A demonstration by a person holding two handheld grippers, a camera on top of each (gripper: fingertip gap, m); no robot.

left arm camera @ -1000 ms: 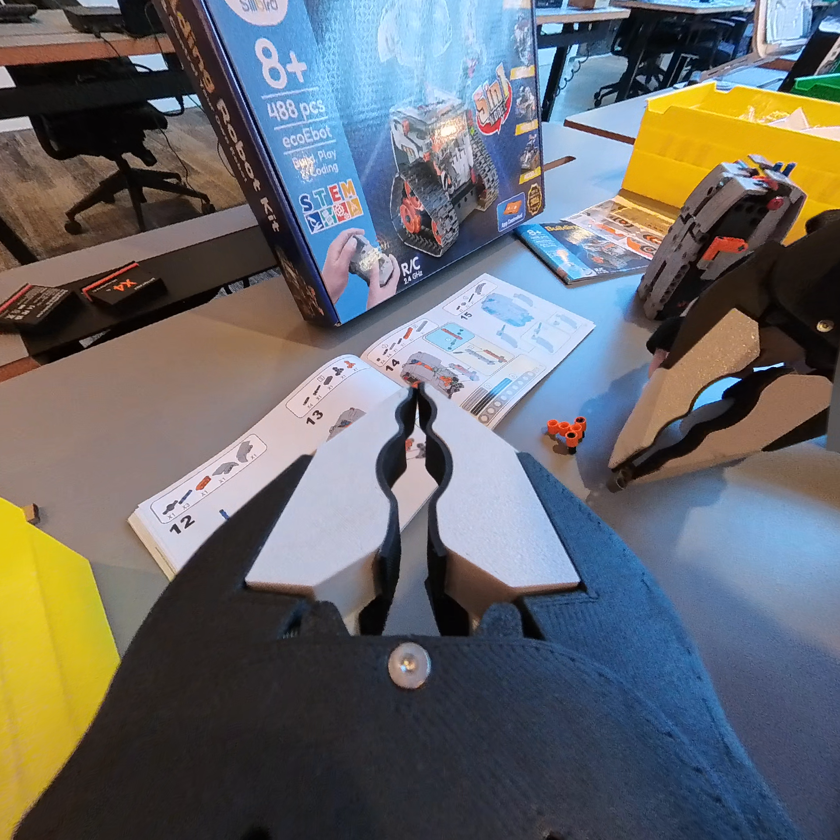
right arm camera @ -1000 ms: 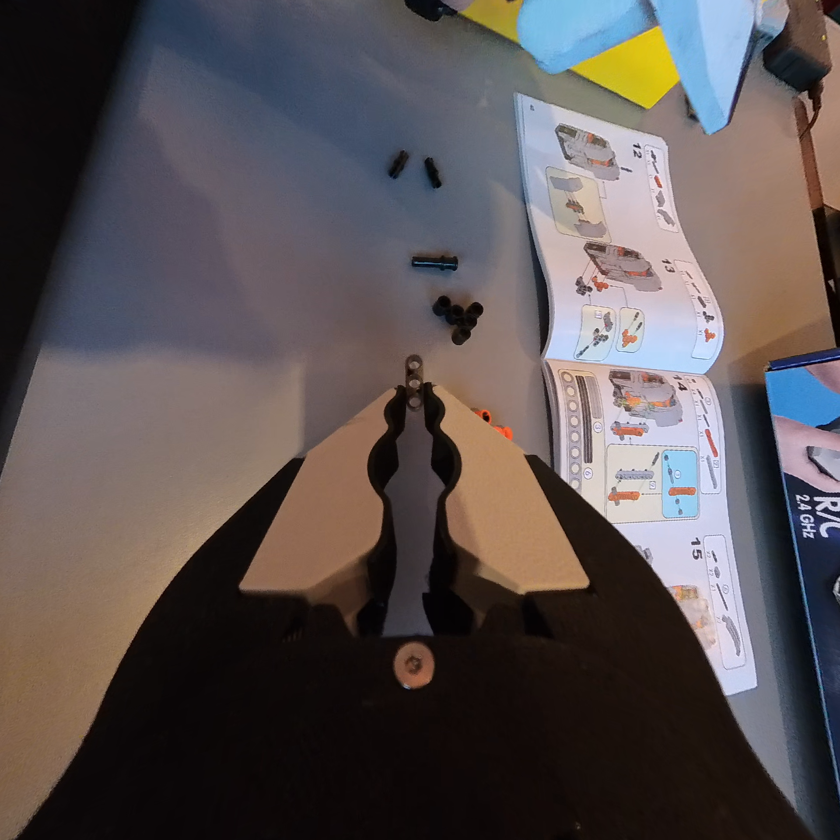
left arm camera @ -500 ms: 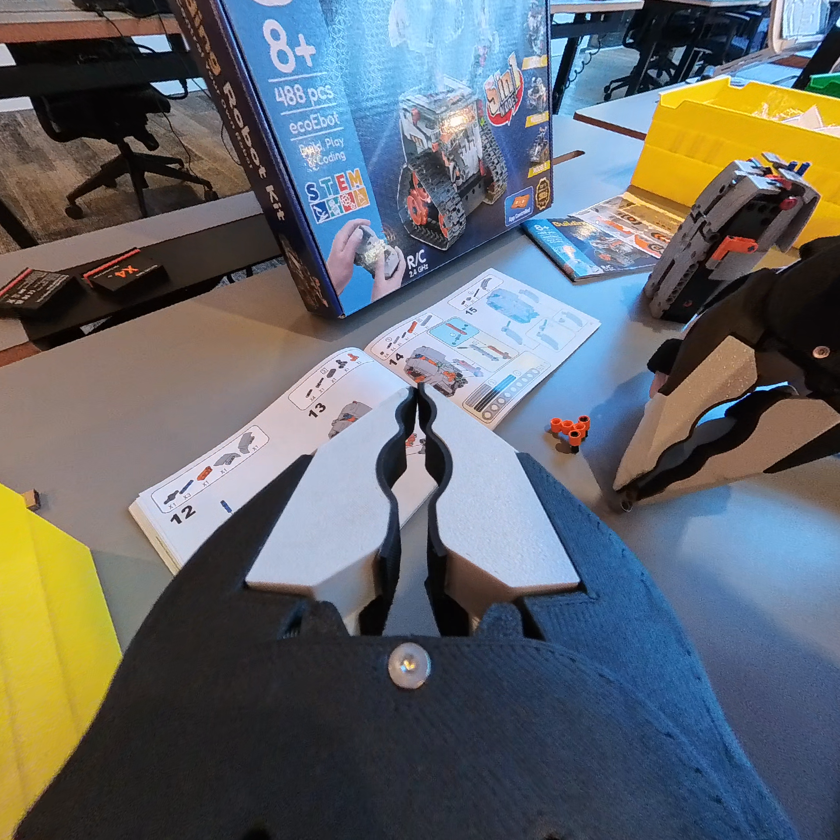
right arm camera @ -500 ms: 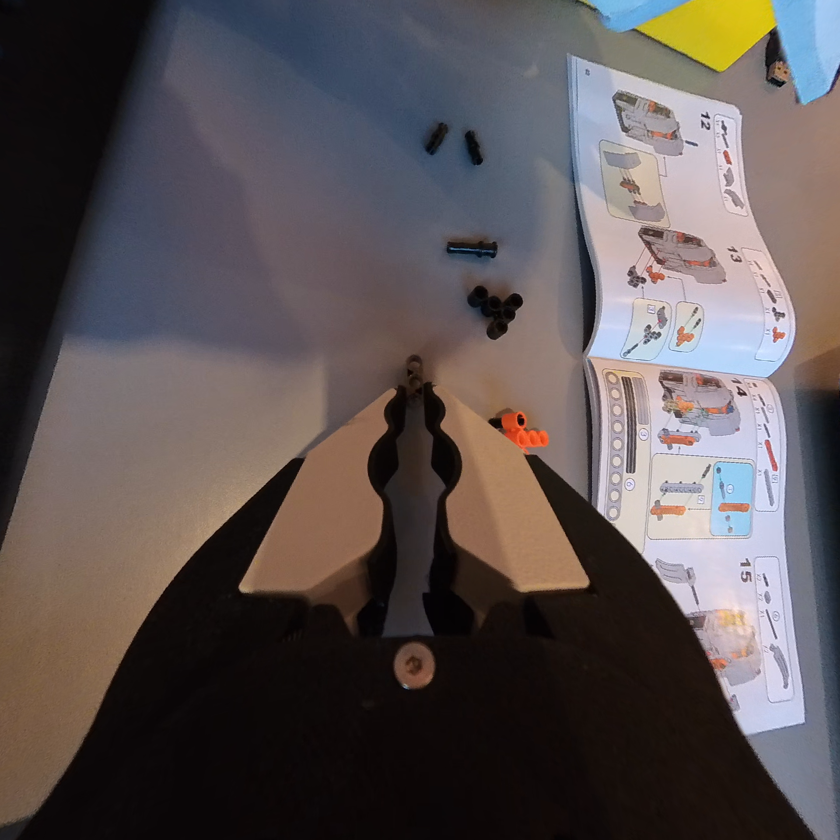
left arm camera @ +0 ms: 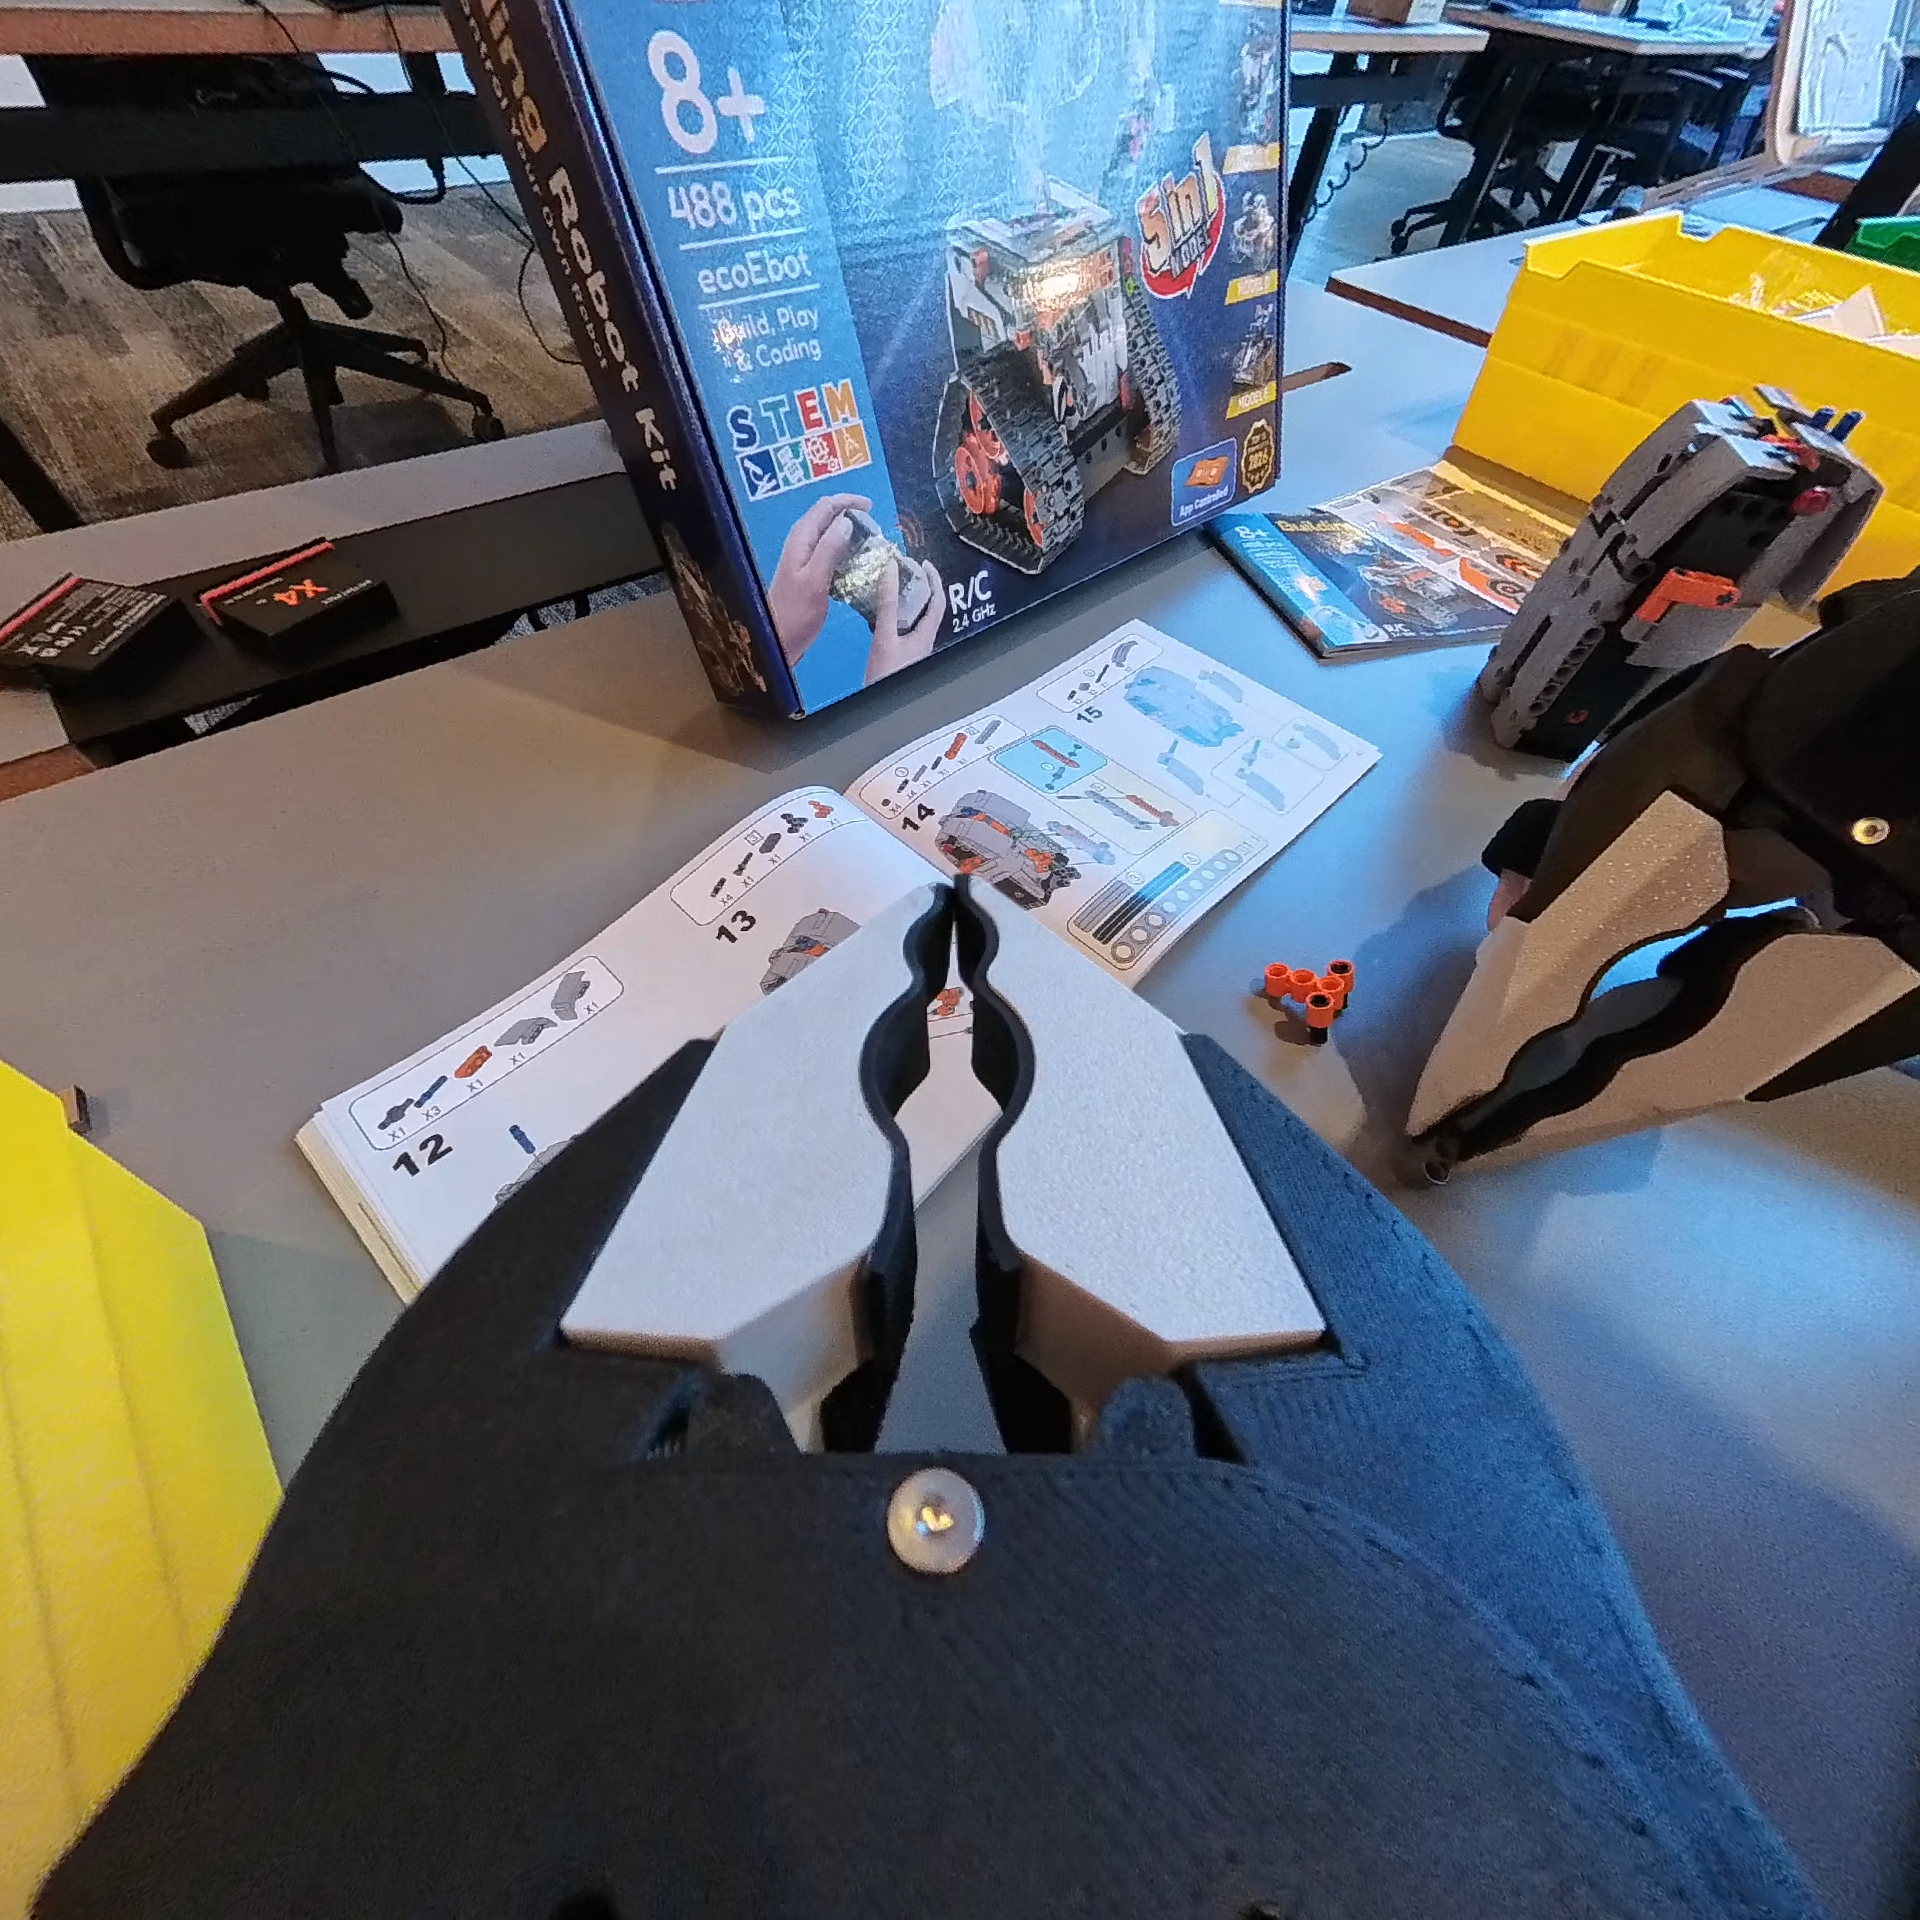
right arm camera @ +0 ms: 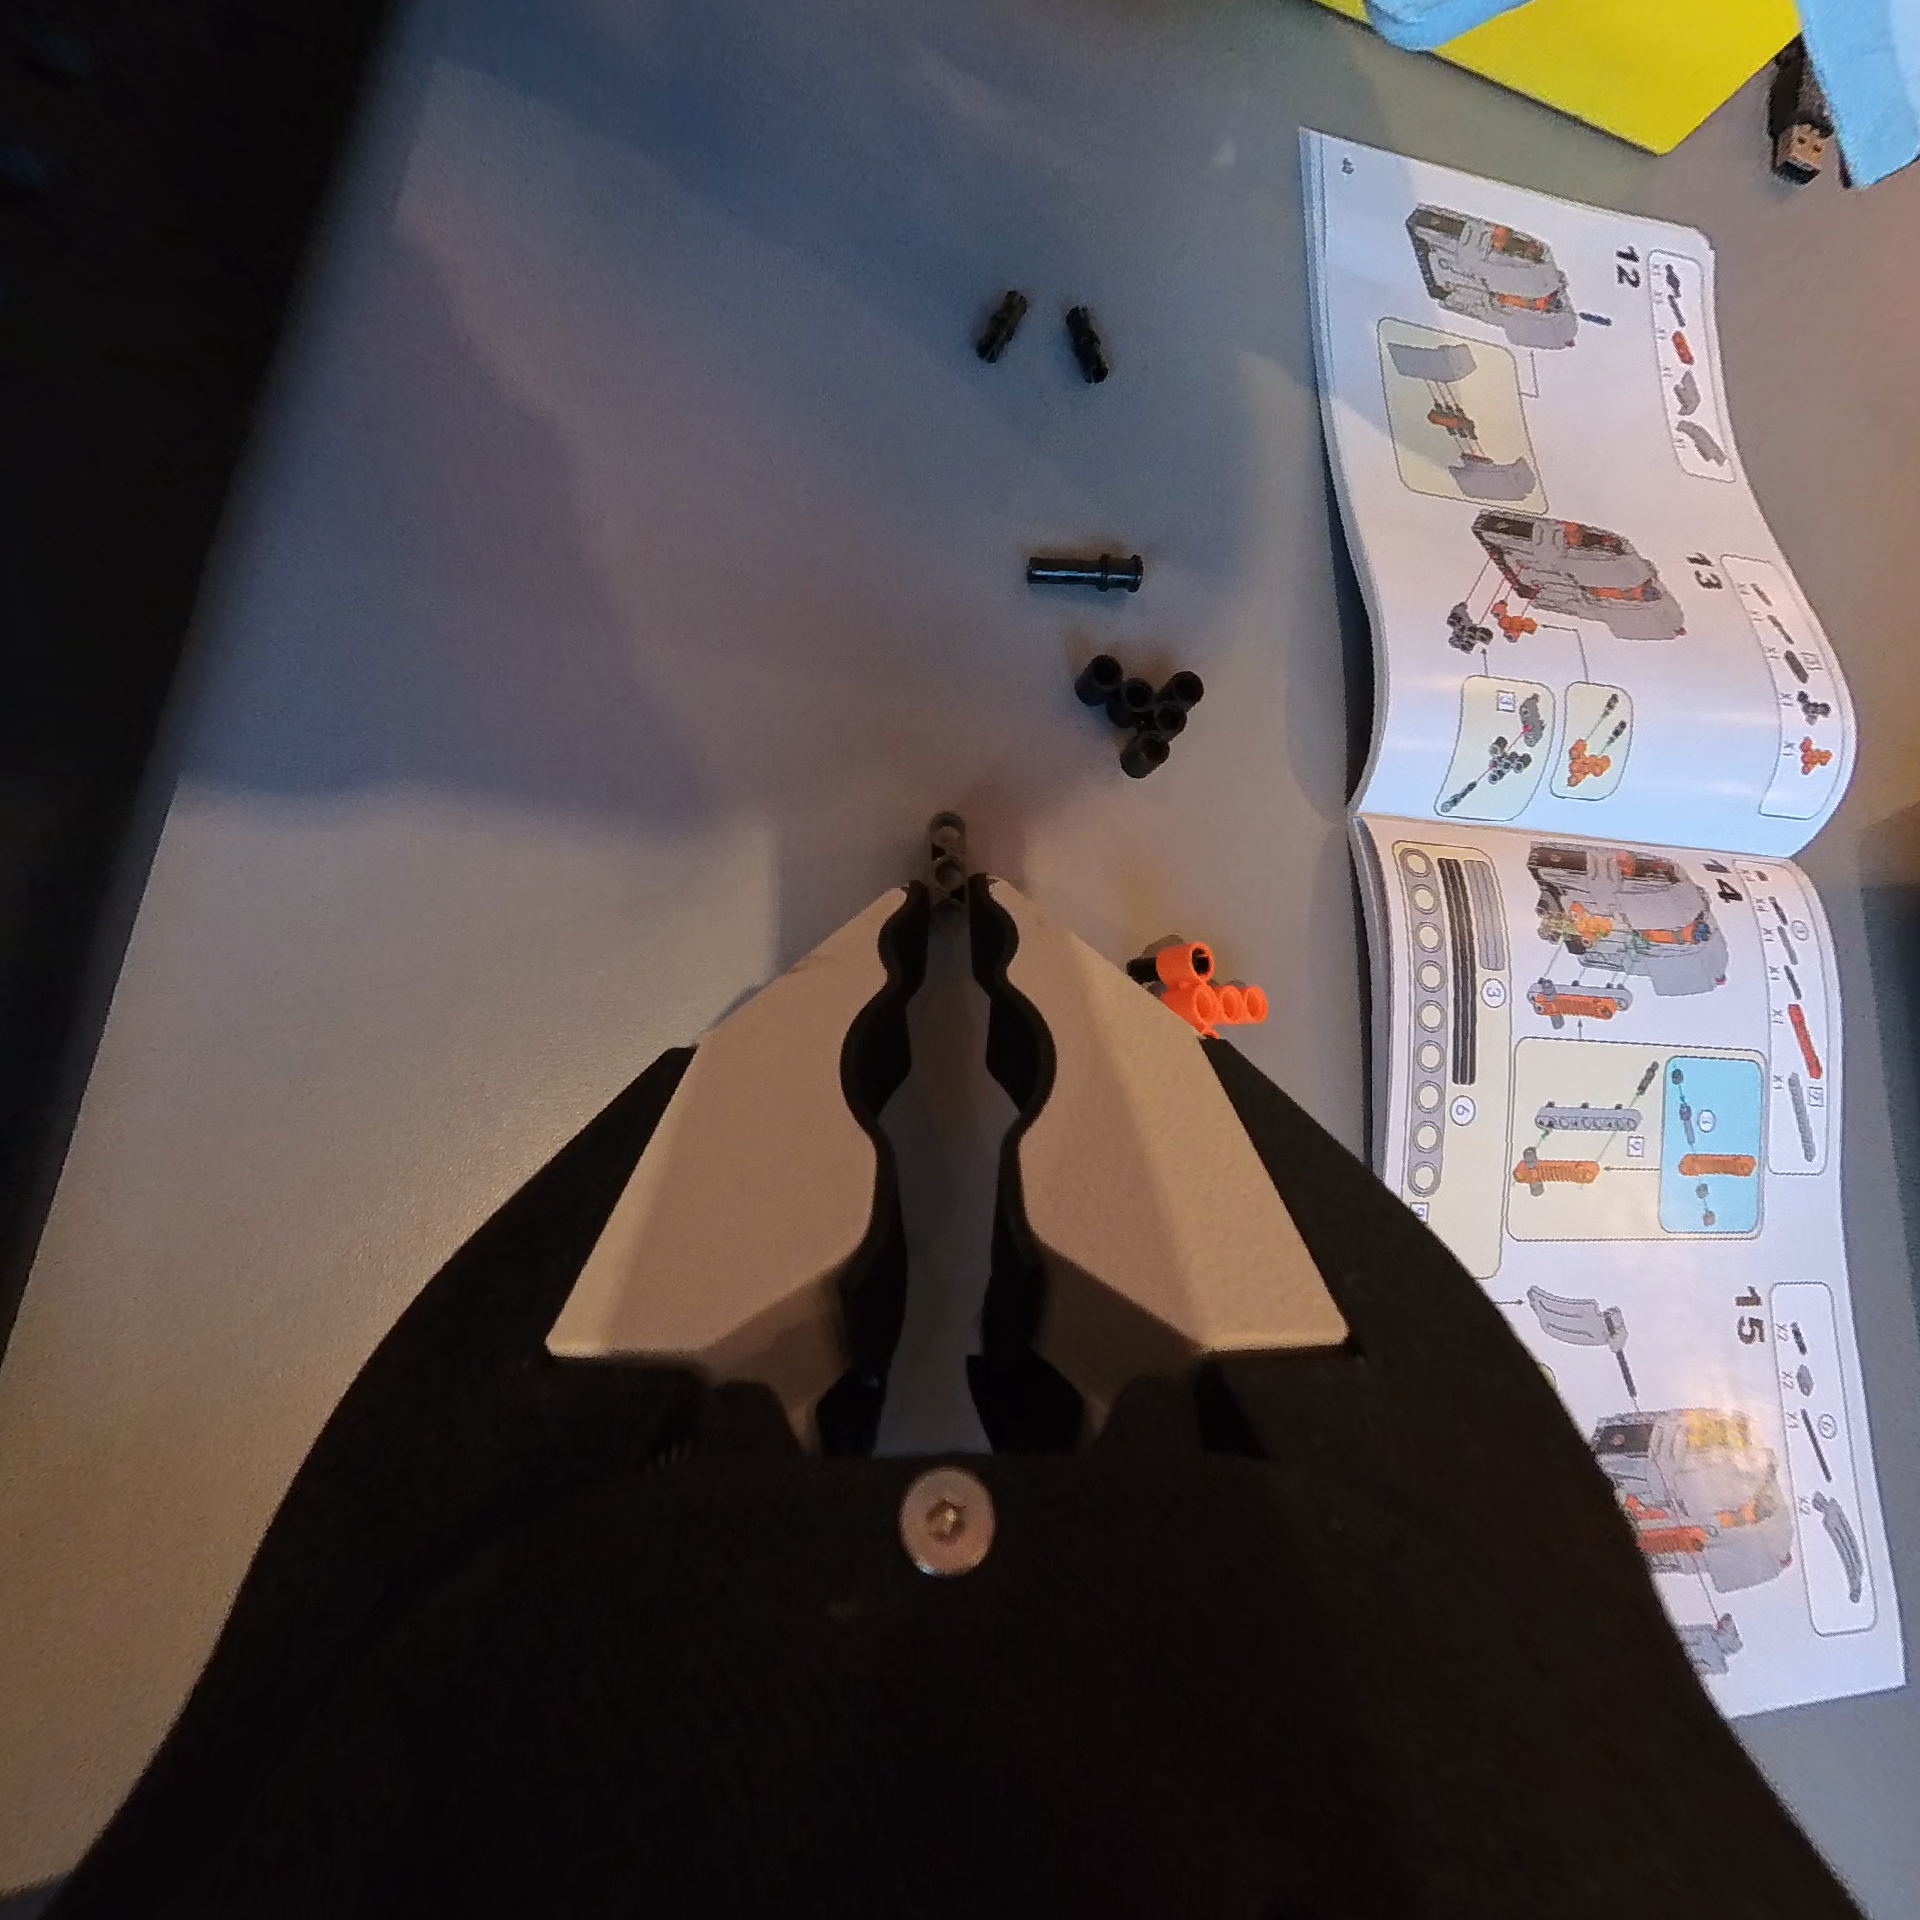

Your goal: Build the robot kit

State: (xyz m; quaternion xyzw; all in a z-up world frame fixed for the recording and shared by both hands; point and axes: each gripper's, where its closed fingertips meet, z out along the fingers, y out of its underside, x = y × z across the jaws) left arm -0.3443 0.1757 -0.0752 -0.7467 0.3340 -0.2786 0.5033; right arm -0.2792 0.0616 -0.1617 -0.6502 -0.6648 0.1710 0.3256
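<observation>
My right gripper (right arm camera: 948, 891) is shut on a small grey connector piece (right arm camera: 947, 847) that sticks out past its tips, just above the grey table. In the left wrist view it (left arm camera: 1429, 1153) points down at the table on the right. An orange connector (right arm camera: 1205, 987) lies just right of its tips and also shows in the left wrist view (left arm camera: 1311, 985). A black connector (right arm camera: 1141, 709), a black axle pin (right arm camera: 1086, 571) and two short black pins (right arm camera: 1044, 330) lie ahead. My left gripper (left arm camera: 956, 891) is shut and empty, hovering over the open instruction booklet (left arm camera: 1122, 790).
A blue kit box (left arm camera: 935, 332) stands behind the booklet. A grey part-built model (left arm camera: 1662, 582) leans by a yellow bin (left arm camera: 1621, 343) at the right. A second booklet (left arm camera: 1371, 577) lies beside it. Another yellow bin (left arm camera: 94, 1403) is at the near left. The booklet (right arm camera: 1579, 790) lies right of the small parts. The gap from one gripper's tips to the other's is roughly 15 cm. My right tips are roughly 7 cm from the black axle pin (right arm camera: 1086, 571).
My right gripper has shifted left, so the parts and booklet slide right in its view; it stays shut on the grey piece. My left gripper has drifted slightly and stays shut.
</observation>
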